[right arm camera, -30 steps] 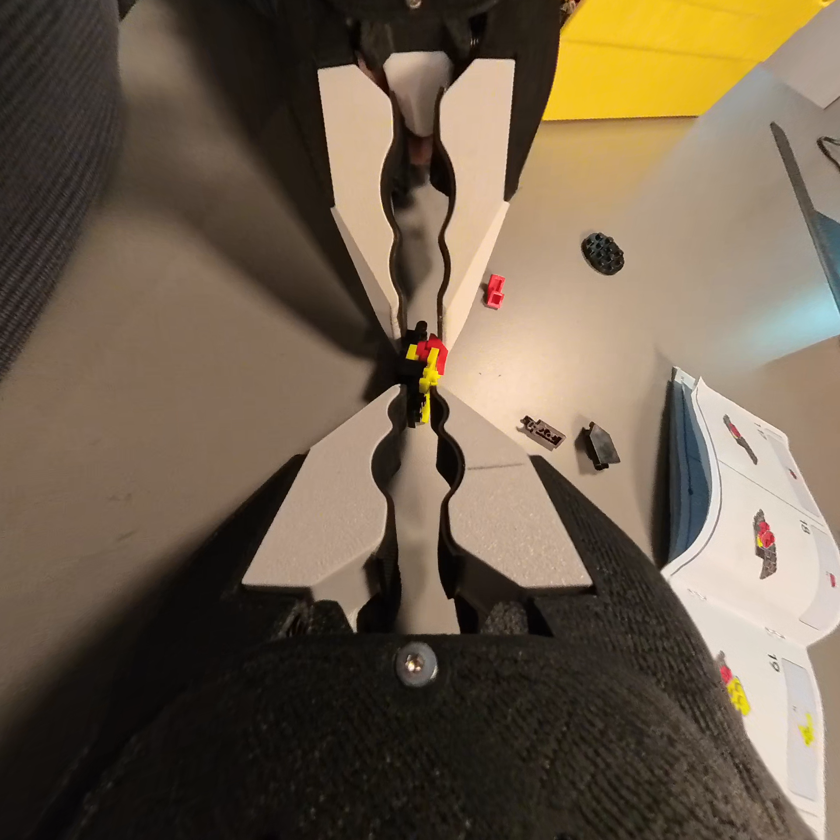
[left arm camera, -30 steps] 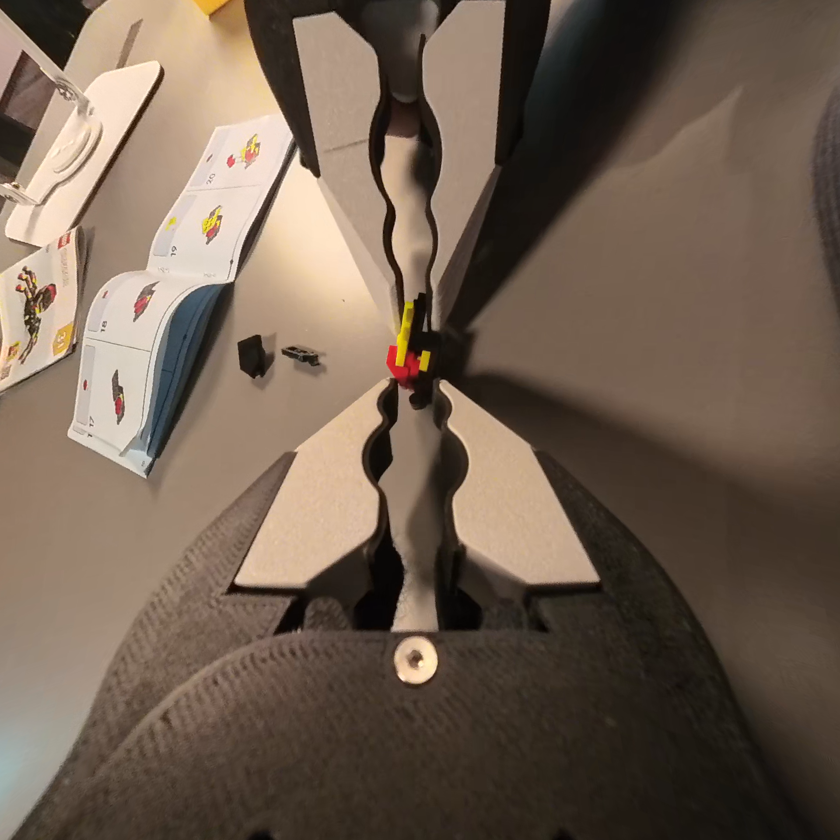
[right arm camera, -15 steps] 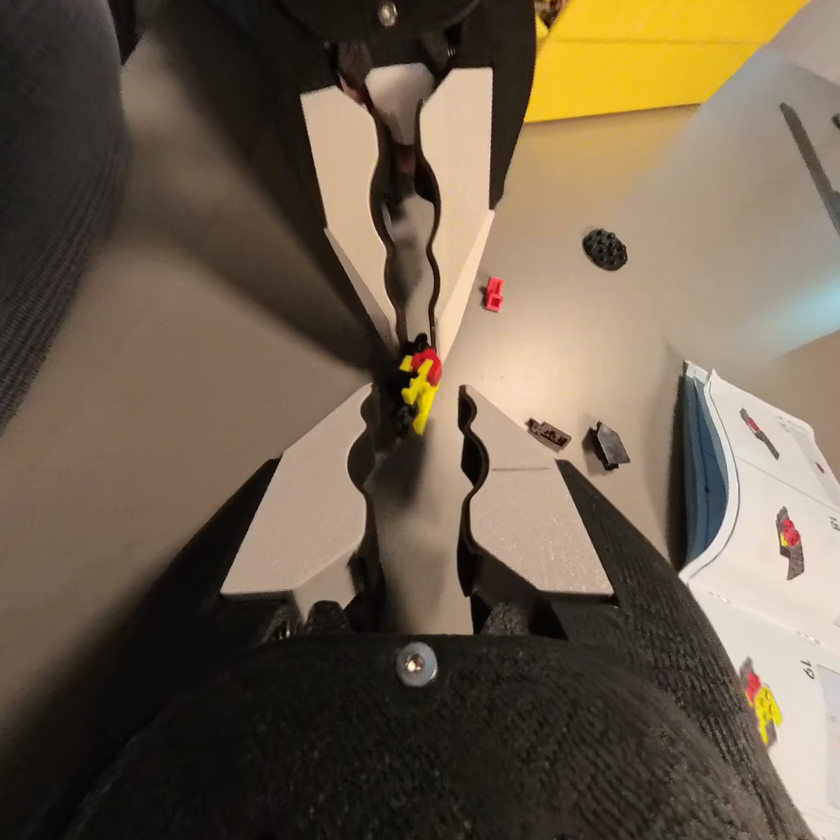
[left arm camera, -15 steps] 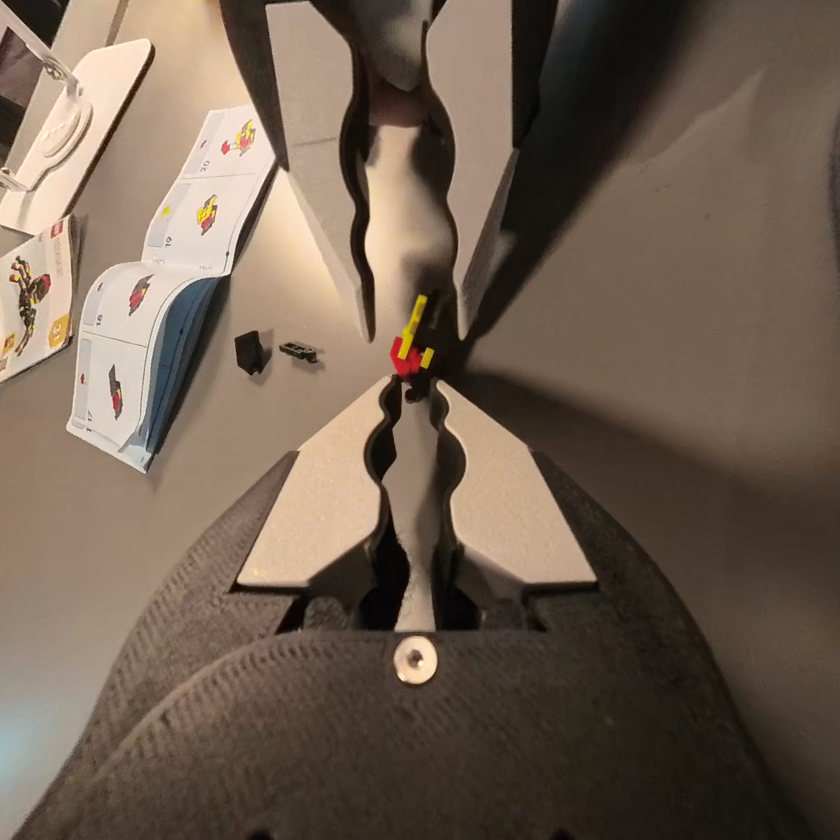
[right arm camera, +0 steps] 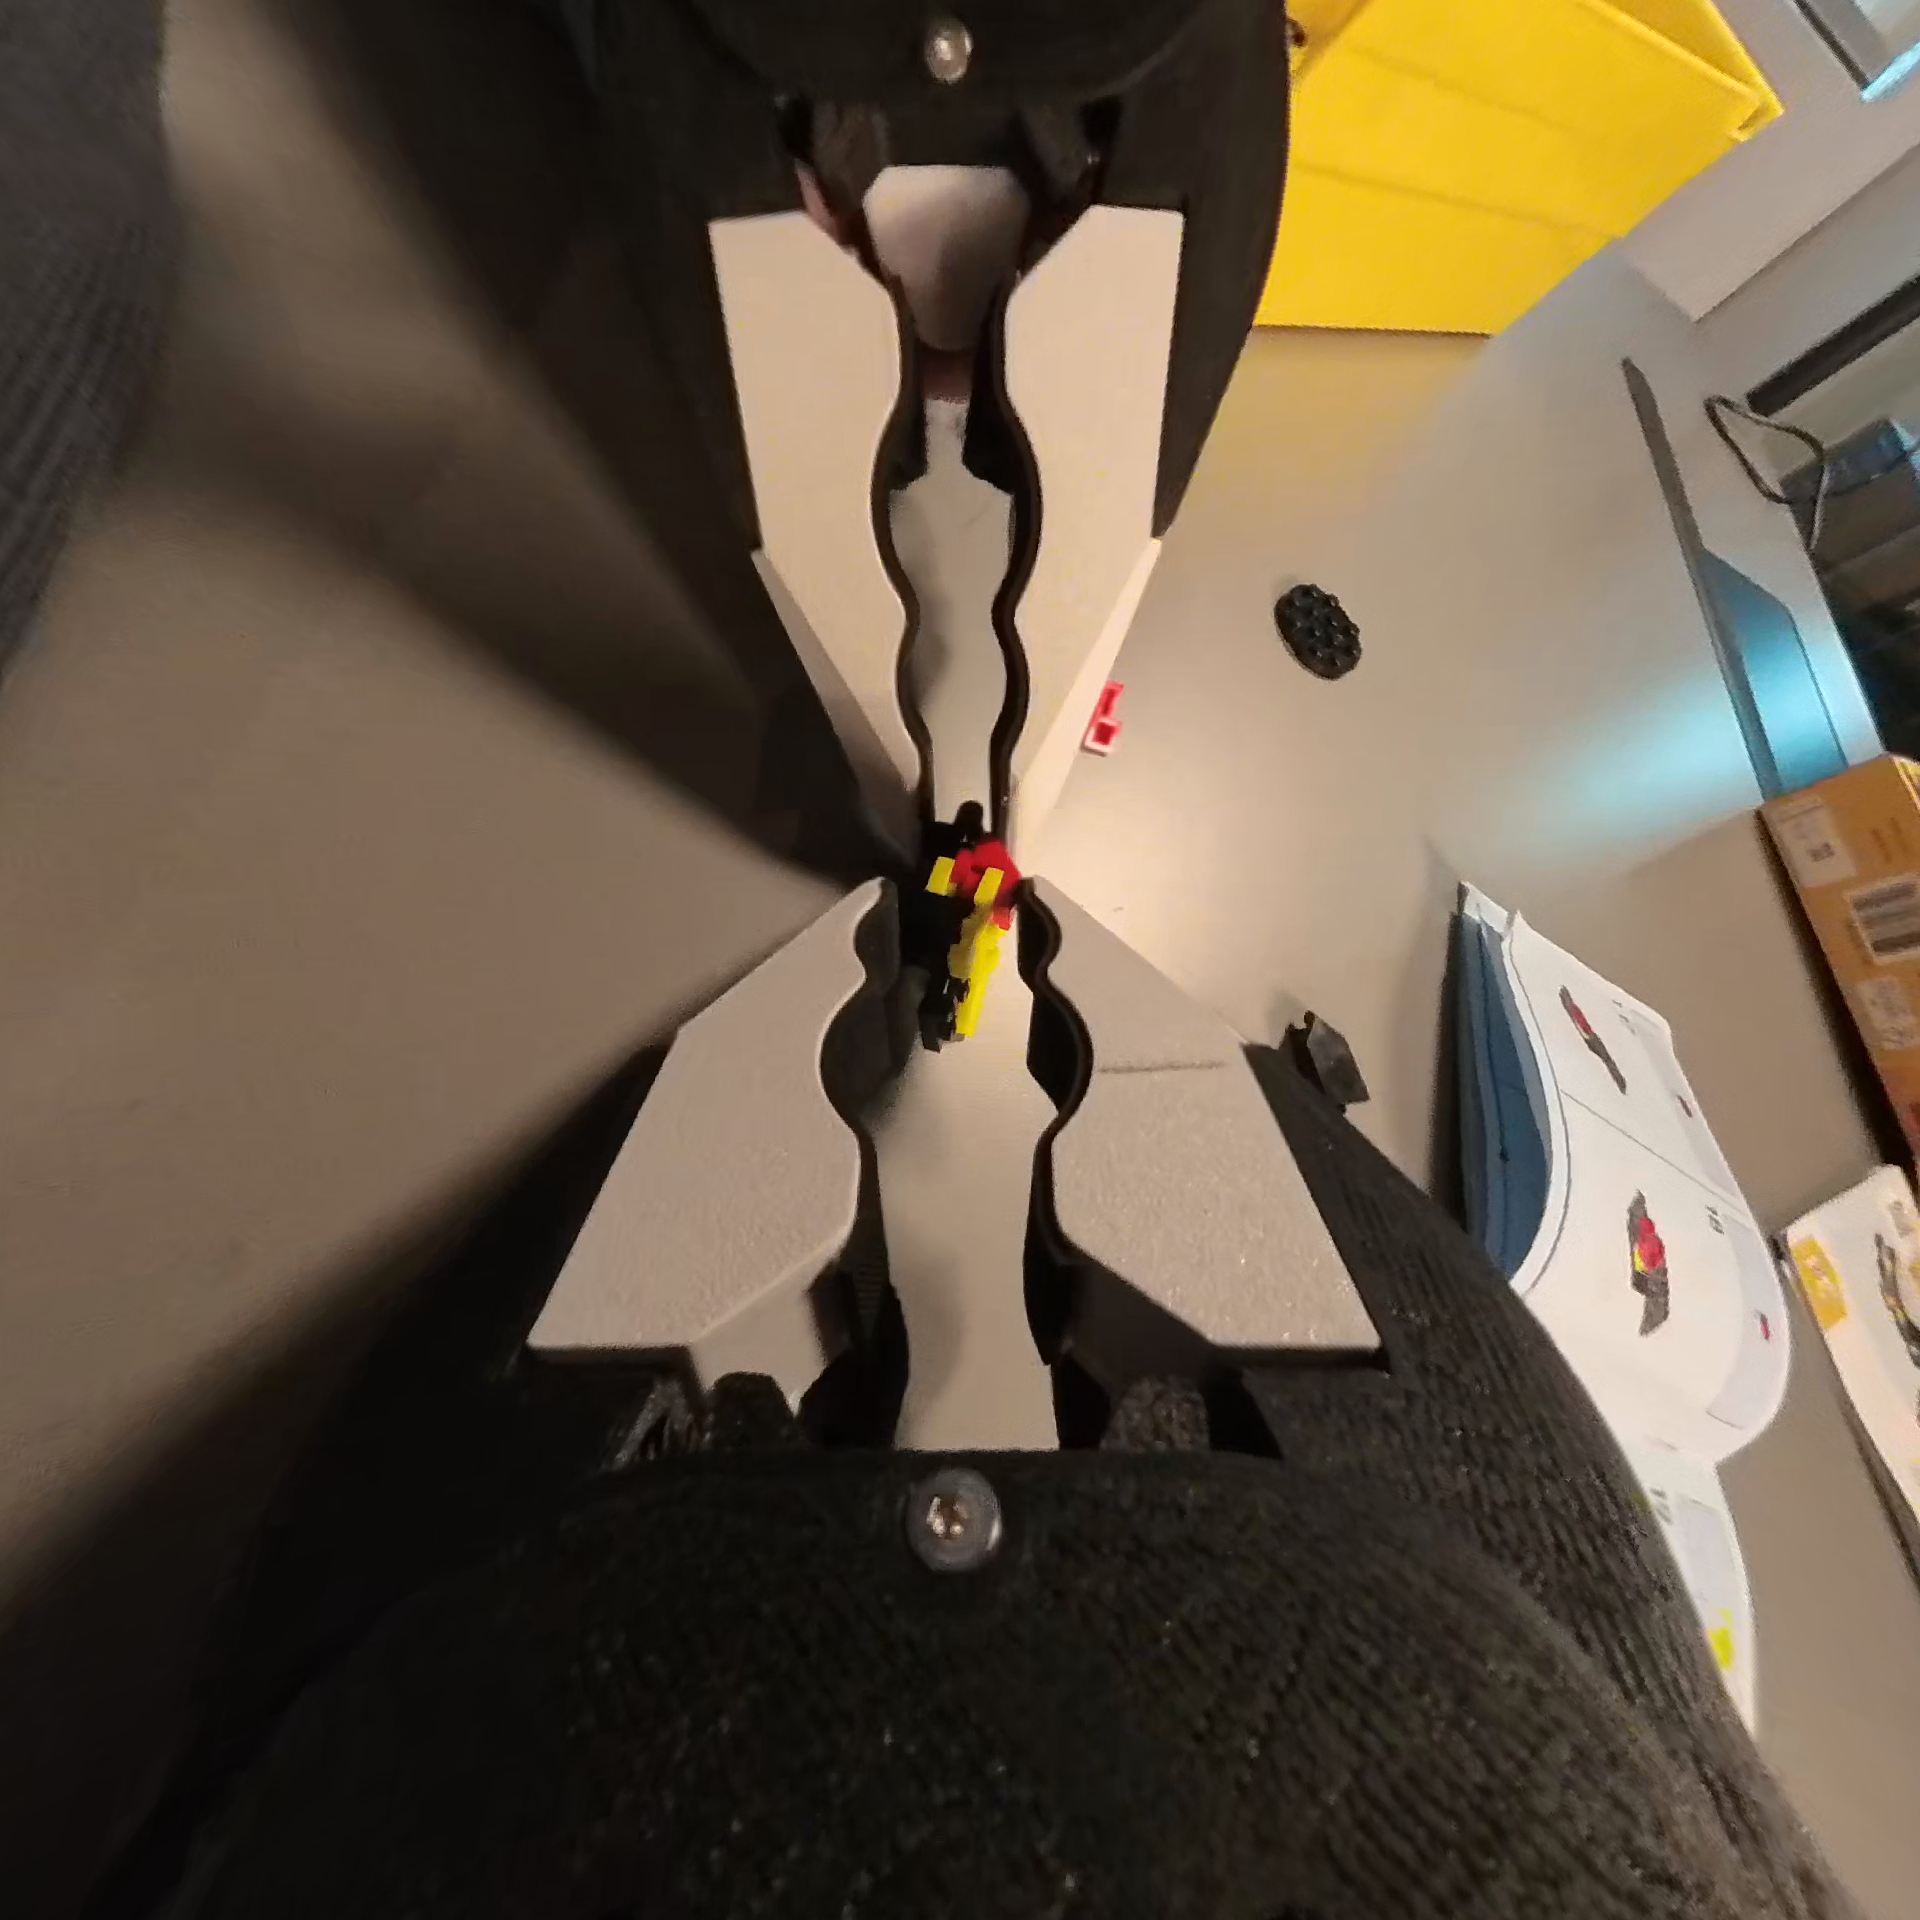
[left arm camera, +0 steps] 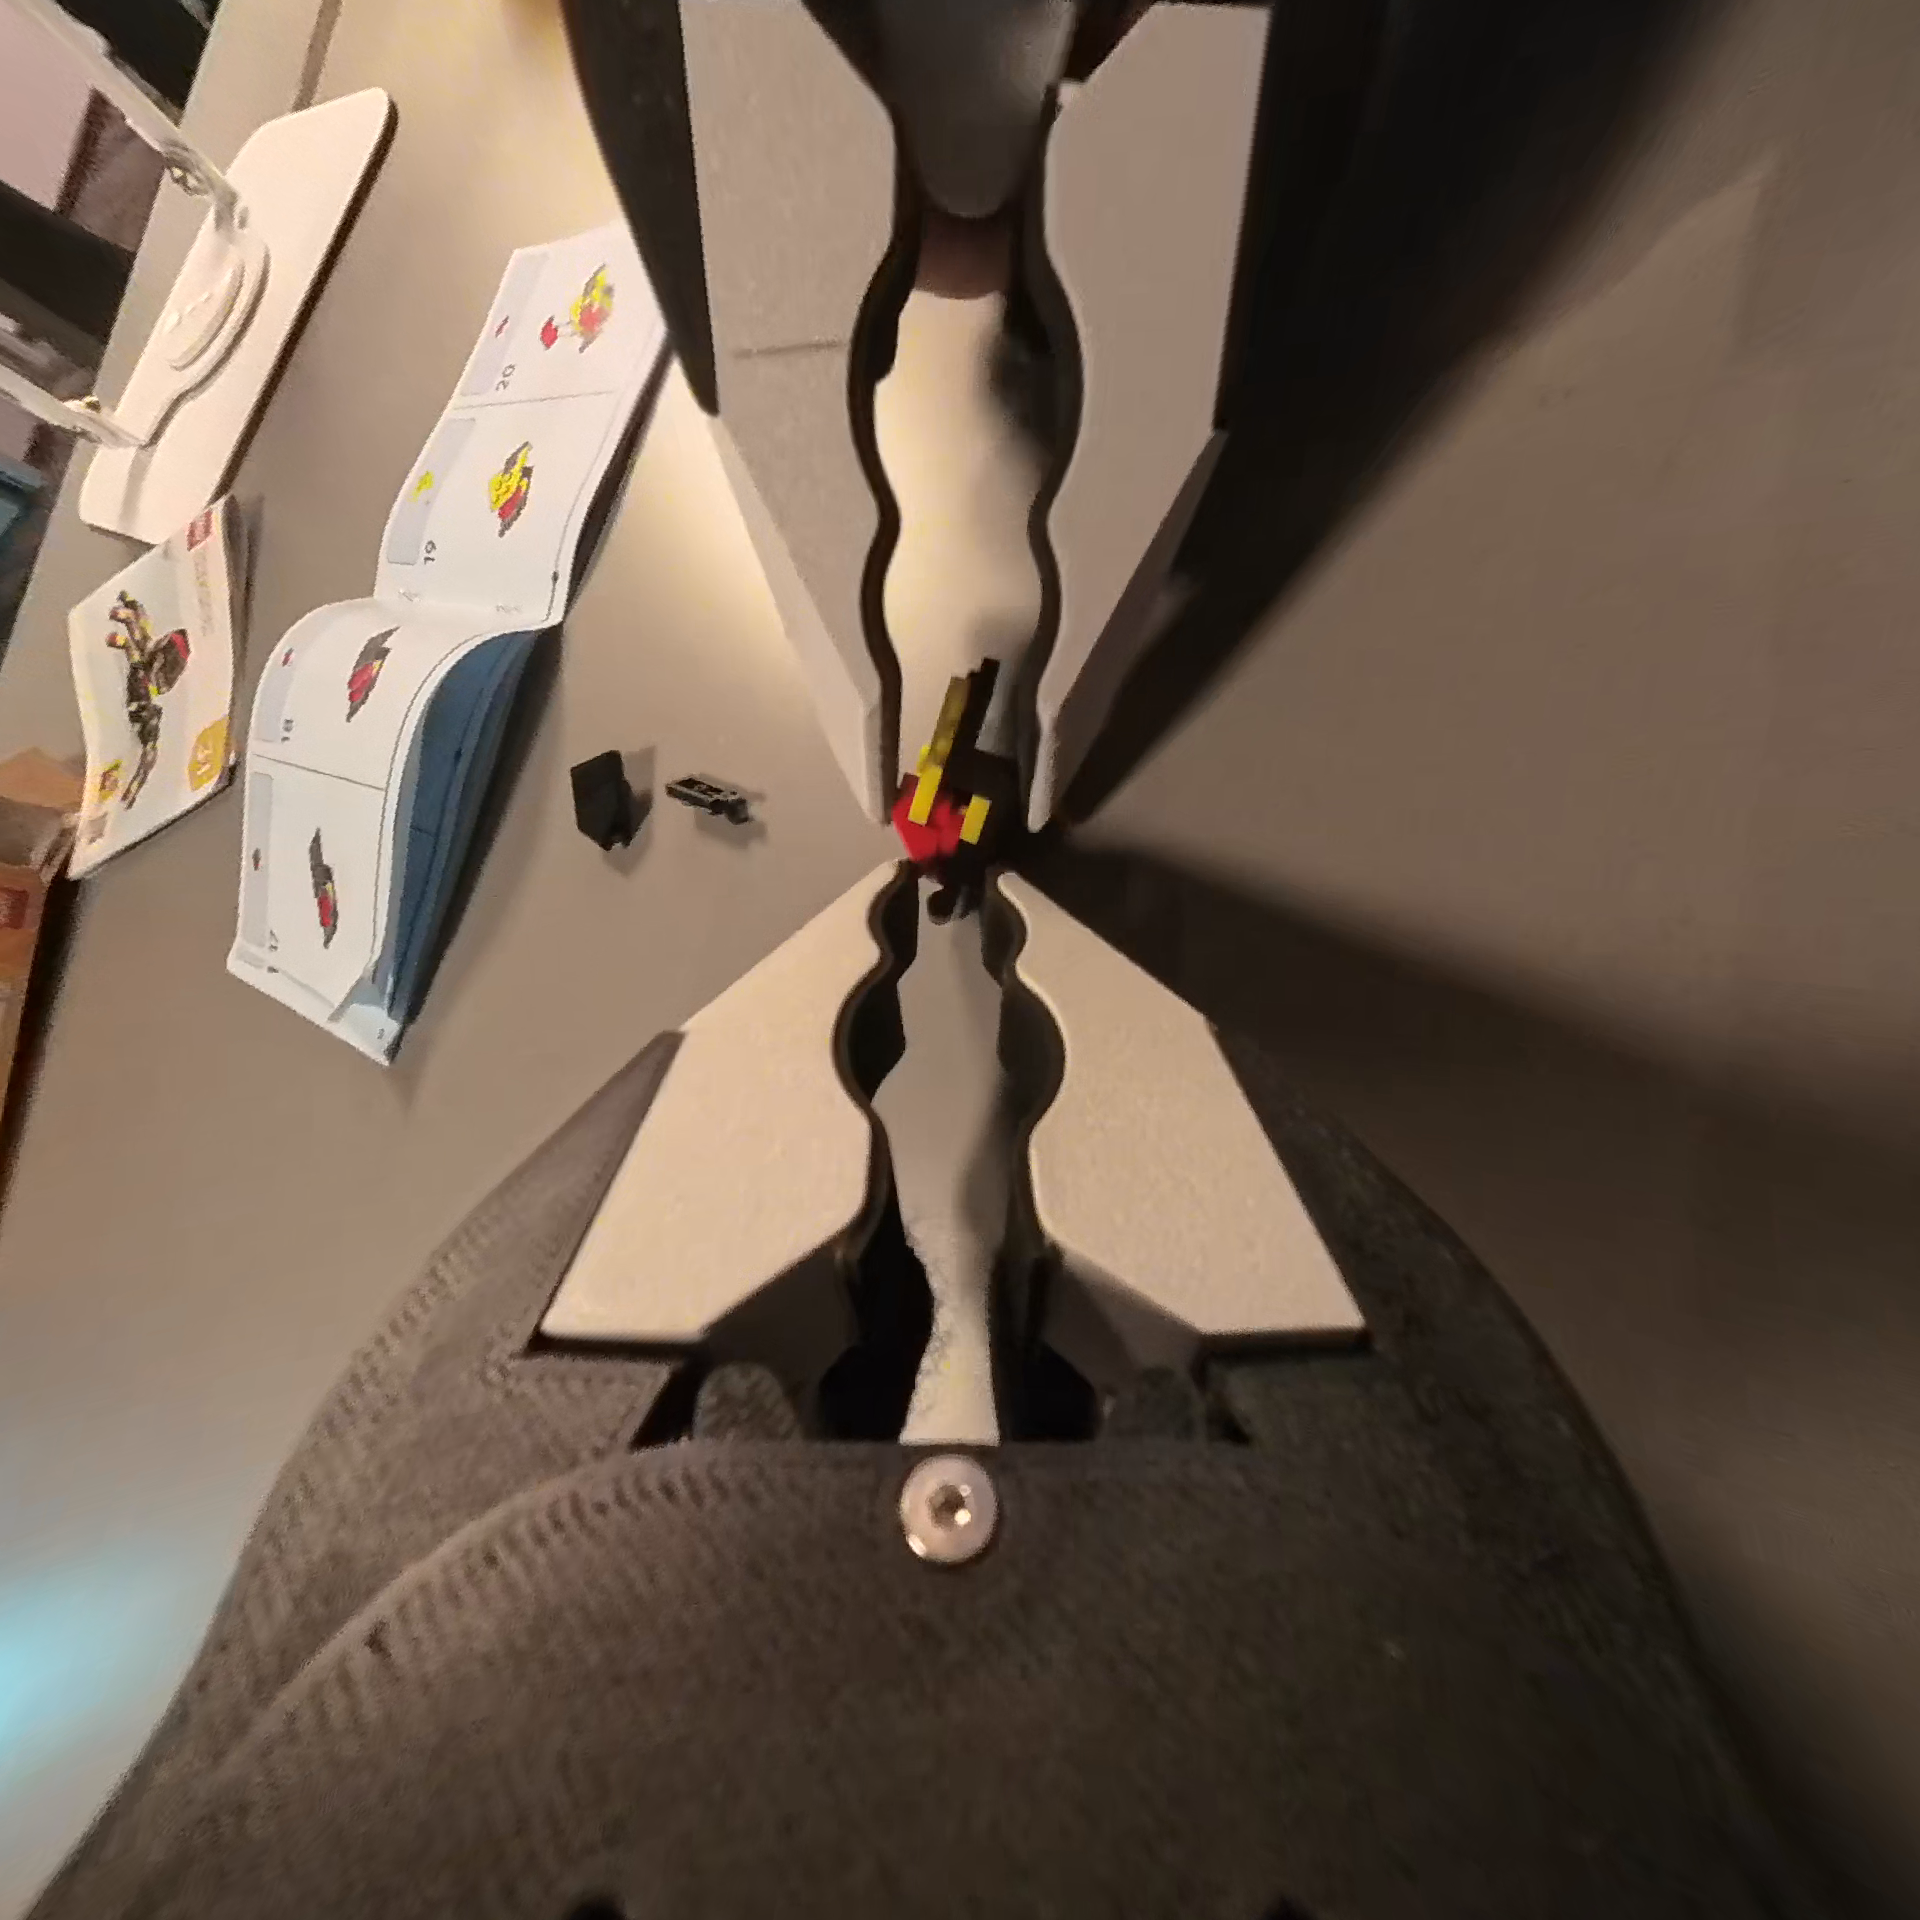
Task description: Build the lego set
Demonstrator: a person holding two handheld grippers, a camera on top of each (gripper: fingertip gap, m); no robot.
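Left gripper (left arm camera: 940,883) is pinched on the bottom end of the model (left arm camera: 951,800), a small red, yellow and black sub-assembly held above the table (left arm camera: 1558,623). Right gripper (right arm camera: 951,894) faces it tip to tip; its jaws stand apart around the model's top end, so it looks open, though motion blur makes it hard to tell whether one finger touches.

Progress: partial. The model is only a small cluster. Loose parts are left on the table: a black wedge (left arm camera: 601,800) and a dark flat piece (left arm camera: 710,795) beside the open manual (left arm camera: 416,675), plus a red brick (right arm camera: 1103,717) and a round black plate (right arm camera: 1317,631) on the far side. Probably well short of finished.

Room: the table under the grippers is bare. The manual and a leaflet (left arm camera: 151,675) lie towards the table's edge, a cardboard box (right arm camera: 1860,925) just beyond them. A yellow bin (right arm camera: 1455,177) stands well apart from the work.
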